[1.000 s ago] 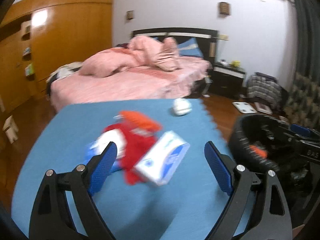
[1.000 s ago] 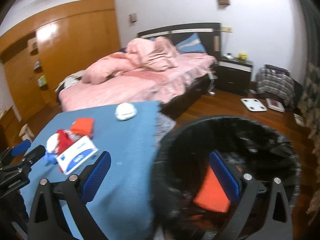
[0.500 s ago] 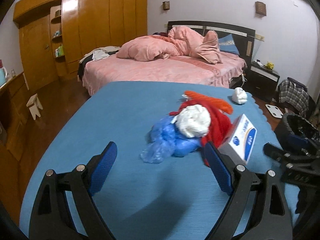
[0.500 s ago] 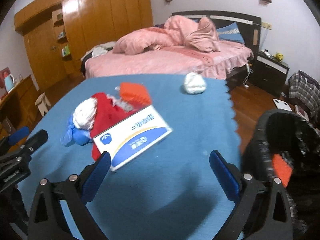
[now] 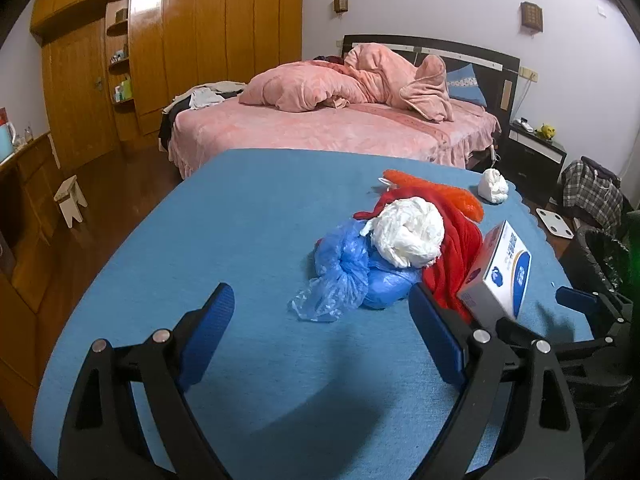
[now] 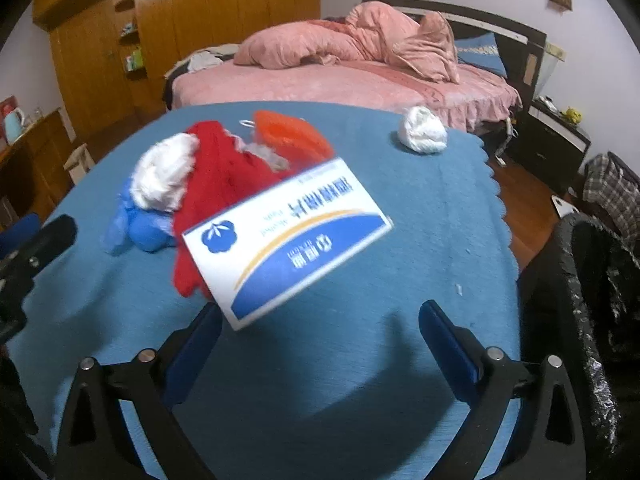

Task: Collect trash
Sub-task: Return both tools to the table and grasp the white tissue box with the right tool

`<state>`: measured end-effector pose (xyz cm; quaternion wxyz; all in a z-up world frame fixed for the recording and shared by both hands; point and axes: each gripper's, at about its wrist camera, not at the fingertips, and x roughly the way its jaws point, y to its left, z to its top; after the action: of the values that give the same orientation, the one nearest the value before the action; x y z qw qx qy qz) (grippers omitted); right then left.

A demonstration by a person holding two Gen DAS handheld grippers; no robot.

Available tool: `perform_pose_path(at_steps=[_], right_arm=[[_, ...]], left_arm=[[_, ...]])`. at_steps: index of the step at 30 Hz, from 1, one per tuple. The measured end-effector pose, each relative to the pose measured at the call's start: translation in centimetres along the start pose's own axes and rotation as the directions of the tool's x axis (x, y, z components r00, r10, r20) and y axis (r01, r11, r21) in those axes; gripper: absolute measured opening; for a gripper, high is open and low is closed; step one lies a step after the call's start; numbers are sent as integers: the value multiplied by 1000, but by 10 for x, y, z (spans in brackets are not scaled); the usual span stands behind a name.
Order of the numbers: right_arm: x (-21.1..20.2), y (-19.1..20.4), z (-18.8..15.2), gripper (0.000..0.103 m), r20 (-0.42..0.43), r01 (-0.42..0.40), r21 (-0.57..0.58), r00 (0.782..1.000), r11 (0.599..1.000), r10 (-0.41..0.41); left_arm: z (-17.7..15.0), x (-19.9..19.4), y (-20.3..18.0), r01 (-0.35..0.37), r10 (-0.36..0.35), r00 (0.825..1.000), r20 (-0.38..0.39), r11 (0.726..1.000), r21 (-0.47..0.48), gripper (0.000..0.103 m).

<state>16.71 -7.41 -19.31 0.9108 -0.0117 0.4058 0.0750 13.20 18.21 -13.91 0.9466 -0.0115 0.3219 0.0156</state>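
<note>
A pile of trash lies on the blue mat (image 5: 240, 240): a crumpled blue plastic bag (image 5: 348, 276), a white paper wad (image 5: 408, 232), a red cloth (image 5: 456, 248), an orange piece (image 5: 444, 192) and a white-and-blue box (image 5: 500, 272). A second white wad (image 5: 494, 186) sits apart near the mat's far edge. My left gripper (image 5: 320, 336) is open just short of the blue bag. My right gripper (image 6: 320, 344) is open with the box (image 6: 288, 240) just beyond its fingers, nothing between them. The black-lined trash bin (image 6: 580, 312) stands at the mat's right edge.
A bed with pink bedding (image 5: 332, 120) stands behind the mat. A dark nightstand (image 5: 536, 156), a white scale (image 5: 556, 222) and a plaid bag (image 5: 596, 196) are on the floor to the right. Wooden wardrobes (image 5: 160, 52) and a small stool (image 5: 70, 200) are on the left.
Both grippers swung left from the bin toward the trash pile and dropped lower. The pile and box now appear closer in both views. Both stayed open.
</note>
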Motion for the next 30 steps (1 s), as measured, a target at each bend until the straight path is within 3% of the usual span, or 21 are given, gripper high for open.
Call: perform_pose_path(at_steps=[9, 12, 17, 25, 30], right_arm=[[-8, -47, -5, 97, -11, 170, 17, 985, 985, -170], [-15, -55, -4, 97, 0, 139, 57, 990, 989, -139], [-20, -37, 5, 97, 43, 13, 98, 999, 995, -17], [8, -17, 15, 93, 8, 31, 80, 999, 996, -31], [4, -33, 8, 93, -10, 103, 85, 995, 991, -102]], left_arm=[[-3, 4, -4, 8, -8, 1000, -10, 1000, 4, 87], [-4, 5, -7, 12, -12, 1000, -12, 1000, 0, 87], [-2, 4, -9, 10, -10, 1000, -4, 1000, 1, 87], [0, 5, -5, 4, -4, 1000, 0, 1000, -11, 87], [-2, 6, -7, 11, -11, 1000, 0, 1000, -10, 87]])
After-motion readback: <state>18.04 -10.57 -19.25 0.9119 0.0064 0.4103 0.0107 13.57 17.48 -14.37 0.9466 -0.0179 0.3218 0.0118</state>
